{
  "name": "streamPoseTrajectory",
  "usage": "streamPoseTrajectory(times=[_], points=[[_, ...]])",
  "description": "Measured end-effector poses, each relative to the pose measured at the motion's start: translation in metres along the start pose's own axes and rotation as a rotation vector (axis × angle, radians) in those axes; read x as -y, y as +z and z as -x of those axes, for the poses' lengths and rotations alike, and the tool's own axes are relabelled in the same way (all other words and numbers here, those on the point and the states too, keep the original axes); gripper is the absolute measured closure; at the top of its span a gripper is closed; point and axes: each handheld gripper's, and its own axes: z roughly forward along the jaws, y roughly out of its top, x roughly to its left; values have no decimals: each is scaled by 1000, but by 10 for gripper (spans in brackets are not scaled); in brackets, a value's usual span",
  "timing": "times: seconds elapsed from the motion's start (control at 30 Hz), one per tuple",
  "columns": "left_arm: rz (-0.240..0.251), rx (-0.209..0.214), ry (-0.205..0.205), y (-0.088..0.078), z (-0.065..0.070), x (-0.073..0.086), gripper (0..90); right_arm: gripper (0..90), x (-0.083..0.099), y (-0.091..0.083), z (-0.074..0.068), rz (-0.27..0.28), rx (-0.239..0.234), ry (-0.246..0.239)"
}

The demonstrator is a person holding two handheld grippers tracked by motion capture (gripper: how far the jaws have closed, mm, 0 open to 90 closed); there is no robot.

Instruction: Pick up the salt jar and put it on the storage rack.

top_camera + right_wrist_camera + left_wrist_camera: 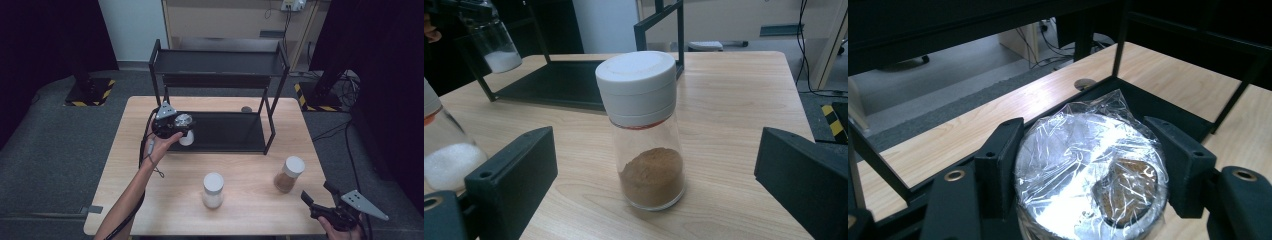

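Left hand-held gripper [181,126] is clamped on a clear glass jar of white powder whose top is sealed in crinkled plastic film [1090,172], holding it at the front left corner of the lower tier of the black metal two-tier rack [272,131]. In the left gripper view the two black jaws press against either side of the film-covered top, with the rack's dark tray just beyond. Whether the jar's base already rests on the tray or hangs just above it I cannot tell.

Right hand-held gripper [320,198] waits at the desk's near right corner, jaws spread wide and empty, aimed toward the clear glass jar of brown powder with a white screw lid [644,127].

Judging by the layout, the work of shelving the jars is in its early part: one jar is at the rack, while the brown-powder jar and a clear glass jar of white powder with a white lid [213,190] both stand on the light wooden desk [140,190], well apart from the rack.

The high view gives the whole arrangement; the left gripper view reveals the film seal, and the right gripper view the brown powder's low fill.
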Motion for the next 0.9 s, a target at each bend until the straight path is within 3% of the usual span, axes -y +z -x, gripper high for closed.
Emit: streamPoseTrajectory(times=[0.27, 0.43, 0.9], points=[[-14, -71, -15, 15, 5, -3, 340, 39, 0, 0, 1, 2, -2, 4], [-16, -118, -50, 24, 8, -2, 341, 39, 1, -1, 1, 4, -4, 7], [-33, -160, -77, 46, 7, 9, 342, 40, 1, -1, 2, 6, -4, 10]])
